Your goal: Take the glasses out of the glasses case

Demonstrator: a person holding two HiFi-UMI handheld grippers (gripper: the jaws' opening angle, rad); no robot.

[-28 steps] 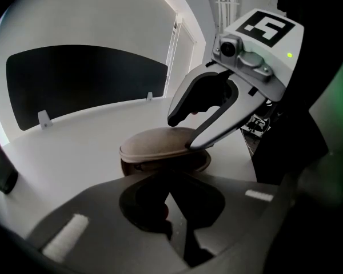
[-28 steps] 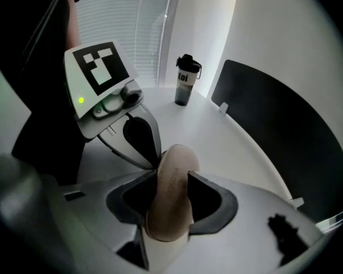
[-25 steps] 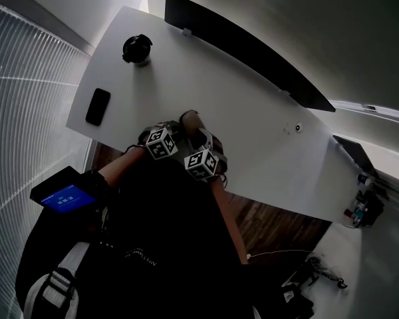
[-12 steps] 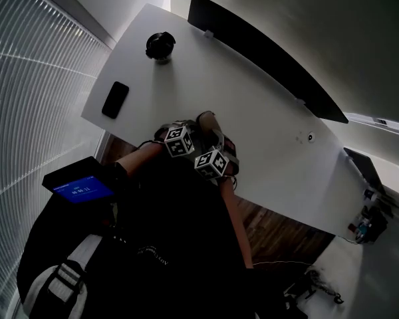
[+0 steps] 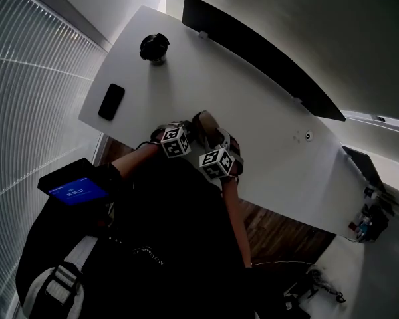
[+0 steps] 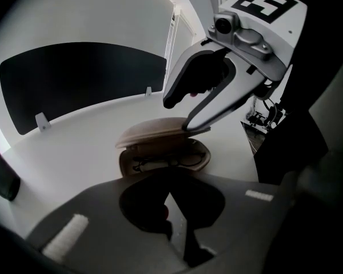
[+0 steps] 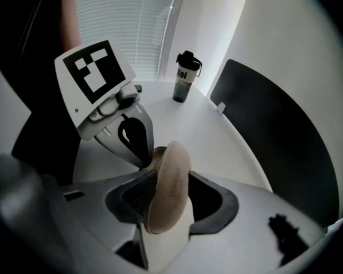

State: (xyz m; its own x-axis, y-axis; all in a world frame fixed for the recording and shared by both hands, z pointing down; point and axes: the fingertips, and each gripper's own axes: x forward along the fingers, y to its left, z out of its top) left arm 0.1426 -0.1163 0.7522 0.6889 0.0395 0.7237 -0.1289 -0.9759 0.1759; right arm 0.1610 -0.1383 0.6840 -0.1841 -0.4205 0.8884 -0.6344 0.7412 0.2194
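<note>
Glasses case [image 6: 160, 144] sits open on the white table [image 6: 74, 147], centre of the left gripper view, just above your forearms in the head view. It is tan, with the lid raised and tilted back over the base. The glasses [image 6: 166, 162] lie inside the base; only the dark frame shows, no detail.

Your right gripper [image 6: 180, 116] comes in from the upper right of the left gripper view and is clamped on the lid's front edge. The right gripper view shows it too: the lid stands edge-on in the middle of the frame with one jaw pressed on each side.

Your left gripper [image 6: 171, 196] has its jaws meeting at the tips with nothing between them. The tips are at the near rim of the case base. I can't tell if they touch it. In the right gripper view the left gripper sits at left centre, its tip just behind the lid.

The marker cubes of both grippers are side by side in the centre of the head view.

A dark bottle [image 7: 184, 76] stands upright near the table's far corner, top centre of the right gripper view. A black phone [image 5: 111, 102] lies flat at the table's left edge in the head view, well apart from the case. A long dark panel [image 5: 266, 65] runs along the table's far edge.
</note>
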